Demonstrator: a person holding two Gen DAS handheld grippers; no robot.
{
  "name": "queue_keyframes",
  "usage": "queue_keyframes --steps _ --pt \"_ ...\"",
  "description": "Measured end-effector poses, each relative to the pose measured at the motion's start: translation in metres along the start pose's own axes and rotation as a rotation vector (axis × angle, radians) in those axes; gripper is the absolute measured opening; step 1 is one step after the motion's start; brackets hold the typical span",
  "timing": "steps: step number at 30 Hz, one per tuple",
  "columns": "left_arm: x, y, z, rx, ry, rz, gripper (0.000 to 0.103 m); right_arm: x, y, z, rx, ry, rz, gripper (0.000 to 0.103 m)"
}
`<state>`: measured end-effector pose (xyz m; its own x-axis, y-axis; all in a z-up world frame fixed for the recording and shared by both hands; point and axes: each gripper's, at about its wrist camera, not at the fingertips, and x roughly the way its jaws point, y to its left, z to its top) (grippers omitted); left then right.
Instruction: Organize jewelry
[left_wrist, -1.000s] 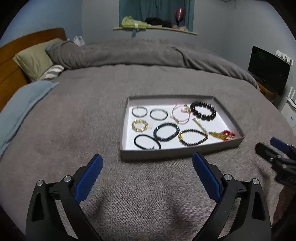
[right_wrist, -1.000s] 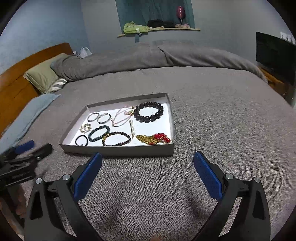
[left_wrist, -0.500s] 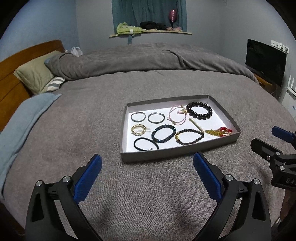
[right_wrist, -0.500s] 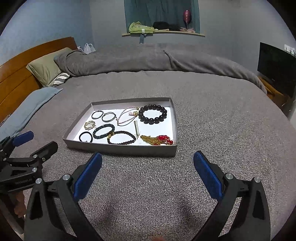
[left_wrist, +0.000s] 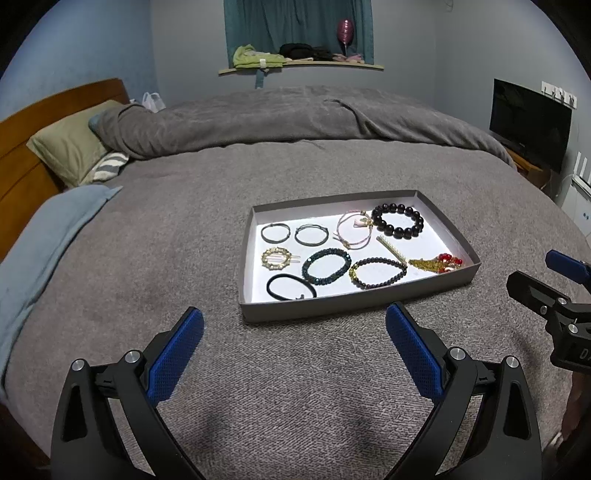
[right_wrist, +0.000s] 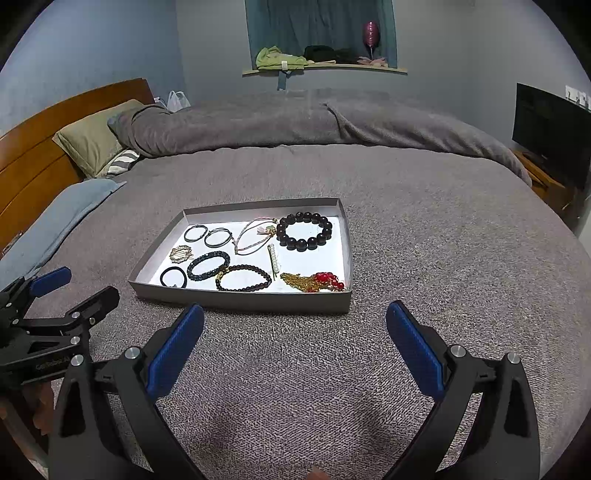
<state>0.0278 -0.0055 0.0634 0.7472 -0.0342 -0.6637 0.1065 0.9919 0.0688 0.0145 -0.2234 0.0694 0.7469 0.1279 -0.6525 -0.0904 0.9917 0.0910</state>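
A shallow grey tray (left_wrist: 332, 302) (right_wrist: 243, 301) with a white floor lies on the grey bedspread. Inside lie a black bead bracelet (left_wrist: 397, 220) (right_wrist: 304, 231), a pink cord bracelet (left_wrist: 352, 229), two thin grey hoops (left_wrist: 293, 234), a gold hair clip (left_wrist: 277, 257), a dark teal bead bracelet (left_wrist: 326, 266), a black hair tie (left_wrist: 291, 287), a dark bracelet with gold beads (left_wrist: 376, 272), a pearl pin (right_wrist: 273, 256) and a gold chain with red beads (left_wrist: 437, 263) (right_wrist: 314, 282). My left gripper (left_wrist: 293, 345) (right_wrist: 62, 291) hangs open before the tray's near-left edge. My right gripper (right_wrist: 294, 345) (left_wrist: 543, 271) is open near the tray's right corner. Both are empty.
A rolled grey duvet (left_wrist: 295, 114) lies across the far bed. Pillows (left_wrist: 70, 147) and a wooden headboard (left_wrist: 22, 147) are at the left, with a blue blanket (left_wrist: 44, 236) below them. A dark screen (left_wrist: 528, 125) stands at the right. A shelf (left_wrist: 299, 64) holds clothes.
Both grippers have drawn back and risen a little, so the tray looks smaller and farther. Jaws stayed open and the jewelry did not move.
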Motion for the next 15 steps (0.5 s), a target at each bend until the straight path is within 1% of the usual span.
queue_keyframes --steps 15 --pt "0.0001 -0.0001 -0.0002 -0.003 0.004 -0.008 0.098 -0.0004 -0.0001 0.0004 0.002 -0.003 0.001 0.098"
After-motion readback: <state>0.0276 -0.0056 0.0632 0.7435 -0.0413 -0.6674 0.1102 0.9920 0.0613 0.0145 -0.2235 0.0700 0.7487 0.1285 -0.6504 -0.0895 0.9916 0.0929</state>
